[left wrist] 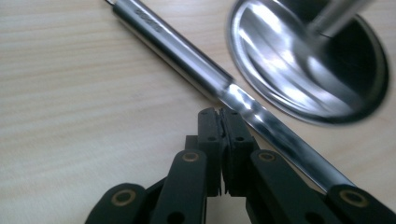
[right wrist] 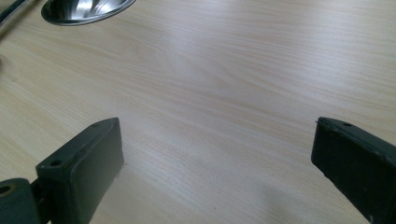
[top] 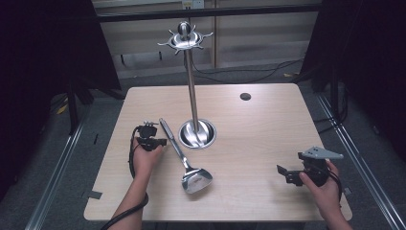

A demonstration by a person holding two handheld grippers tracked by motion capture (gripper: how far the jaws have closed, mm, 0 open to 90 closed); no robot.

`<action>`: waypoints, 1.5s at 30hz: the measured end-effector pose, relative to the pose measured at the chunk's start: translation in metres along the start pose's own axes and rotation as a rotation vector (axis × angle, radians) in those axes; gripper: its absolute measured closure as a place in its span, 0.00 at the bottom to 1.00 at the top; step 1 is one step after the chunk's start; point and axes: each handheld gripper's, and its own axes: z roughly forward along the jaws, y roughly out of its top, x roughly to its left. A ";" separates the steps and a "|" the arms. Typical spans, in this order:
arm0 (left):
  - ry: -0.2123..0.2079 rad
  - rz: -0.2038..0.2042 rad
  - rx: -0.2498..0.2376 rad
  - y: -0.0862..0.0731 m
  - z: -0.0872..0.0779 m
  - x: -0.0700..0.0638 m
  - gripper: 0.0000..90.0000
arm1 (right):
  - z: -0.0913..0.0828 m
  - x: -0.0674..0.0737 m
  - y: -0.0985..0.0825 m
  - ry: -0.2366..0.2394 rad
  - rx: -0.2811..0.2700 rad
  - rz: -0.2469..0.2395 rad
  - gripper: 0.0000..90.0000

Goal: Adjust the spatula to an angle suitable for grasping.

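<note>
Spatula of shiny steel lies flat on a pale wooden table, near the table's middle. Its long handle points away from the person and its broad blade points toward the table's near edge. Just beside the handle, on its right, stands a tall metal utensil stand: a round dish-shaped base, an upright pole, and a ring of hooks at the top. A small dark round hole sits in the tabletop toward the far right.

The person's left hand holds the left gripper just to the left of the spatula handle. In the left gripper view its two black jaws are pressed together with nothing between them, their tips right next to the handle; whether they touch it cannot be told.

The right hand holds the right gripper near the table's front right corner, well apart from the spatula. Its jaws are spread wide over bare wood.
</note>
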 end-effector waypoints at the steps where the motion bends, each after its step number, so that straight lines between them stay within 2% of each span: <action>1: -0.012 -0.002 -0.003 -0.003 -0.003 -0.004 0.95 | 0.000 0.000 0.000 -0.001 -0.001 0.002 0.02; 3: -0.026 0.006 0.010 -0.007 -0.008 -0.011 0.94 | 0.000 0.000 0.000 0.001 0.001 0.002 0.02; 5: -0.067 -0.009 0.029 -0.011 -0.014 -0.018 0.91 | -0.001 0.001 0.000 -0.005 -0.003 -0.002 0.02; 8: -0.063 -0.018 0.047 -0.013 -0.014 -0.025 0.85 | -0.004 0.003 0.001 -0.011 -0.010 -0.003 0.02; 9: -0.065 -0.033 0.055 -0.014 -0.014 -0.028 0.80 | -0.005 0.003 0.001 -0.012 -0.011 -0.002 0.02; 10: -0.074 -0.054 0.077 -0.013 -0.014 -0.030 0.71 | -0.006 0.003 0.002 -0.013 -0.013 -0.004 0.02; 11: -0.072 -0.096 0.086 -0.012 -0.012 -0.035 0.62 | -0.006 0.003 0.002 -0.015 -0.015 -0.003 0.02; 13: -0.066 -0.104 0.096 -0.011 -0.011 -0.039 0.55 | -0.007 0.003 0.002 -0.016 -0.015 -0.002 0.02; 16: -0.024 -0.106 0.127 -0.006 -0.008 -0.045 0.46 | -0.008 0.001 0.002 -0.020 -0.019 0.000 0.02; 19: -0.015 -0.132 0.141 -0.003 -0.002 -0.051 0.43 | -0.008 0.001 0.002 -0.022 -0.021 0.004 0.02; 22: -0.014 -0.137 0.155 -0.003 0.003 -0.057 0.42 | -0.009 0.001 0.002 -0.022 -0.023 0.007 0.02; 25: 0.002 -0.129 0.197 -0.004 0.010 -0.065 0.43 | -0.009 0.000 0.002 -0.021 -0.024 0.006 0.02; 31: 0.051 -0.094 0.211 -0.004 0.016 -0.076 0.43 | -0.008 0.001 0.002 -0.016 -0.023 0.004 0.02; 34: 0.079 -0.080 0.218 -0.003 0.017 -0.079 0.45 | -0.009 0.001 0.003 -0.017 -0.024 0.001 0.02; 35: 0.094 -0.064 0.220 -0.003 0.017 -0.080 0.49 | -0.009 0.001 0.003 -0.017 -0.023 0.001 0.02; 36: 0.102 -0.056 0.229 -0.003 0.017 -0.081 0.49 | -0.009 0.001 0.003 -0.017 -0.023 0.001 0.02; 37: 0.105 -0.062 0.219 -0.003 0.018 -0.082 0.50 | -0.009 0.000 0.003 -0.018 -0.022 0.000 0.02; 38: 0.104 -0.046 0.229 -0.003 0.016 -0.079 0.53 | -0.009 0.000 0.002 -0.018 -0.022 0.002 0.02; 43: 0.107 -0.050 0.252 -0.003 0.014 -0.076 0.56 | -0.009 0.000 0.002 -0.018 -0.019 0.008 0.03; 45: 0.109 -0.052 0.262 -0.003 0.011 -0.070 0.58 | -0.008 0.000 0.002 -0.017 -0.021 0.006 0.03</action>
